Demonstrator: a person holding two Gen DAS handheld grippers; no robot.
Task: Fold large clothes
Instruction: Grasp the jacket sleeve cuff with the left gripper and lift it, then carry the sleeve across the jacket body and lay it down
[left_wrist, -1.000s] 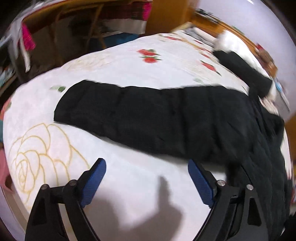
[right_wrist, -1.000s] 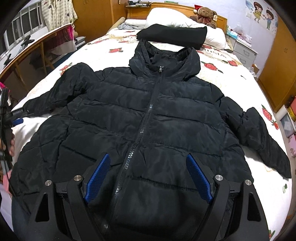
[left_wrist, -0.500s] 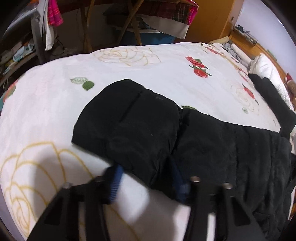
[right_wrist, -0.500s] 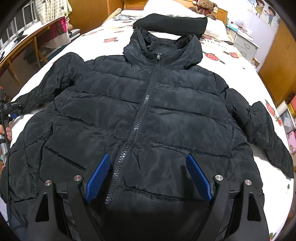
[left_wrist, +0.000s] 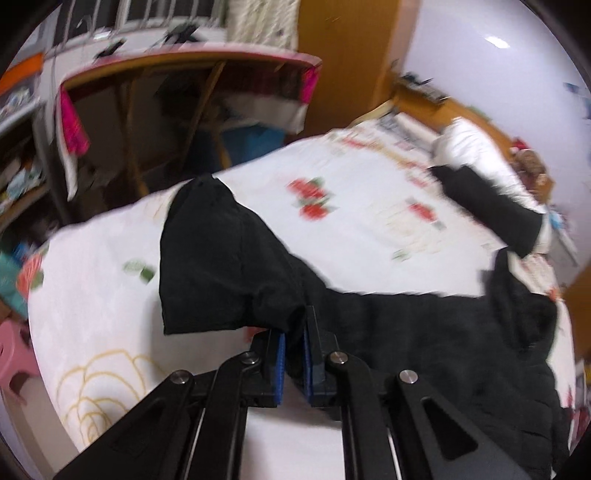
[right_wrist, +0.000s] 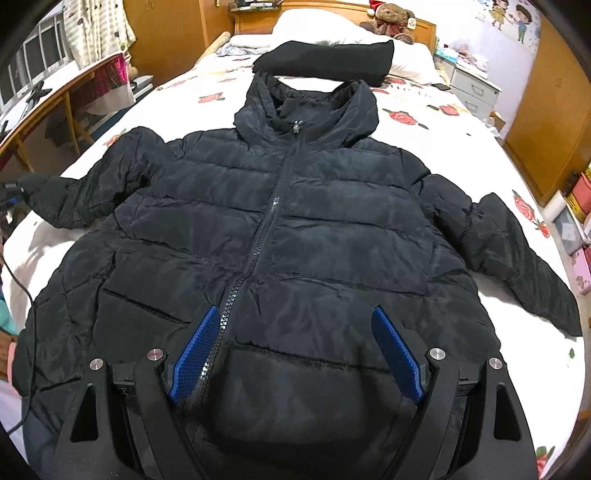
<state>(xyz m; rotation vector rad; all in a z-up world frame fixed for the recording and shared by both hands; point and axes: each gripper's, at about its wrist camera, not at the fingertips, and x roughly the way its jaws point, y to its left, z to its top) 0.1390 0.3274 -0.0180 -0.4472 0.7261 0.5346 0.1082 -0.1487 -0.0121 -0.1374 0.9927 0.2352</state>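
Observation:
A black hooded puffer jacket lies front up and zipped on the bed, sleeves spread to both sides. My left gripper is shut on the jacket's left sleeve near the cuff and holds it lifted off the sheet. The same sleeve shows raised at the left edge of the right wrist view. My right gripper is open and empty, hovering over the jacket's lower front by the zipper.
The bed has a white rose-print sheet. A folded black garment lies by the pillows and a teddy bear. A wooden desk stands left, a white nightstand right.
My left gripper closed on the sleeve near the cuff and lifted it off the bed. My right gripper stayed open and moved slightly back over the jacket's front.

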